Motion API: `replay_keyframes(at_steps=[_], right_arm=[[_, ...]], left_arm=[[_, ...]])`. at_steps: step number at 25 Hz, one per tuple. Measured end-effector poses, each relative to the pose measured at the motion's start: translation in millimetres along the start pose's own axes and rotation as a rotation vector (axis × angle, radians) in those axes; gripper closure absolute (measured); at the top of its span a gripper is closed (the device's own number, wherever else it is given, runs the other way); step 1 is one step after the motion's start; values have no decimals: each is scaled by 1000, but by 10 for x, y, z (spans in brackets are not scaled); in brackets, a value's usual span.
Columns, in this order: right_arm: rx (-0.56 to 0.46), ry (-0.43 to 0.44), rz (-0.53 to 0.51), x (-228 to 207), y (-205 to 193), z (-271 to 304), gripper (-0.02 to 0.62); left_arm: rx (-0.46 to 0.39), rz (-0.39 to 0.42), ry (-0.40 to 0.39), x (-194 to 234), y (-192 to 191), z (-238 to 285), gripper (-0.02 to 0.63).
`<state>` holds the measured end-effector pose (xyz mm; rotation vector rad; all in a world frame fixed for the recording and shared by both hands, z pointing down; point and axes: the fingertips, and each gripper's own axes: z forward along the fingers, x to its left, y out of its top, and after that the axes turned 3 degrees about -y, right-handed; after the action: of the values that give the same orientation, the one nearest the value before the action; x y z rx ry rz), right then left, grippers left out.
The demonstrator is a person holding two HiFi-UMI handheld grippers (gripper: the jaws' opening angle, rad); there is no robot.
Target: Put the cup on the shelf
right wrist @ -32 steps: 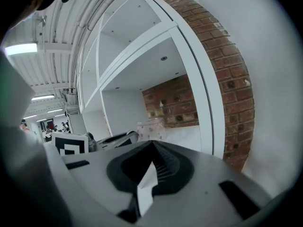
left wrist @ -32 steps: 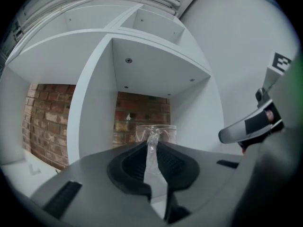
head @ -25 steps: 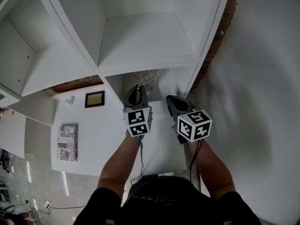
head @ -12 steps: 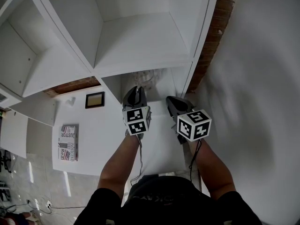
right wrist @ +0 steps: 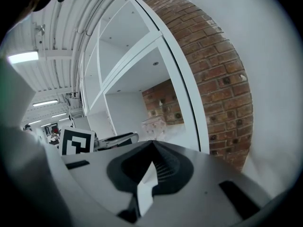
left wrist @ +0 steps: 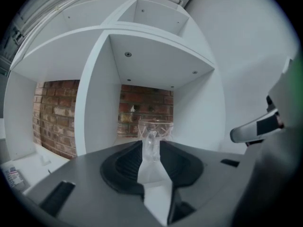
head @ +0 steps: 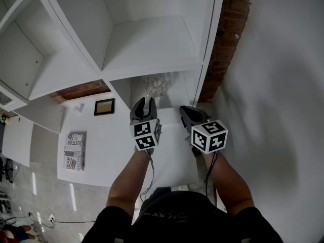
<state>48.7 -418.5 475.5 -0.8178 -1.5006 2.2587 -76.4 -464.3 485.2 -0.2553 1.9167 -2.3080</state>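
Observation:
A clear patterned glass cup (head: 155,84) stands upright on the floor of the lower cubby of the white shelf (head: 152,44). My left gripper (head: 144,103) points into that cubby just in front of the cup. Its jaws have just been opening and now stand apart. In the left gripper view the cup (left wrist: 155,129) shows past the tips of the left gripper (left wrist: 151,148), with the pads off it. My right gripper (head: 187,110) hovers beside the left one at the cubby mouth, shut and empty. In the right gripper view the cup (right wrist: 154,125) shows beyond the right gripper (right wrist: 151,145).
A brick wall (head: 228,39) shows behind and to the right of the shelf, with a plain white wall further right. To the left, a low white table (head: 116,151) carries a small framed picture (head: 104,107) and a magazine (head: 74,151).
The left gripper's jaws have spread apart and let go of the cup, which stays on the cubby floor. The right gripper has kept still.

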Motion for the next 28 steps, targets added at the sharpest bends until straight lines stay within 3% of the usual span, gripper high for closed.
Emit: replay_keyframes(at_steps=[7, 14, 20, 28], right_arm=[[4, 33, -36, 116, -43, -314, 595], [7, 77, -91, 381, -149, -699, 595], [-3, 100, -177, 712, -247, -885, 595], [-7, 107, -165, 1322, -465, -1023, 595]], left_arm=[[-33, -27, 36, -147, 44, -573, 505], [-41, -27, 64, -322, 74, -1253, 598], [-20, -59, 37, -384, 24, -1810, 601], [18, -36, -42, -251, -59, -2515, 601]])
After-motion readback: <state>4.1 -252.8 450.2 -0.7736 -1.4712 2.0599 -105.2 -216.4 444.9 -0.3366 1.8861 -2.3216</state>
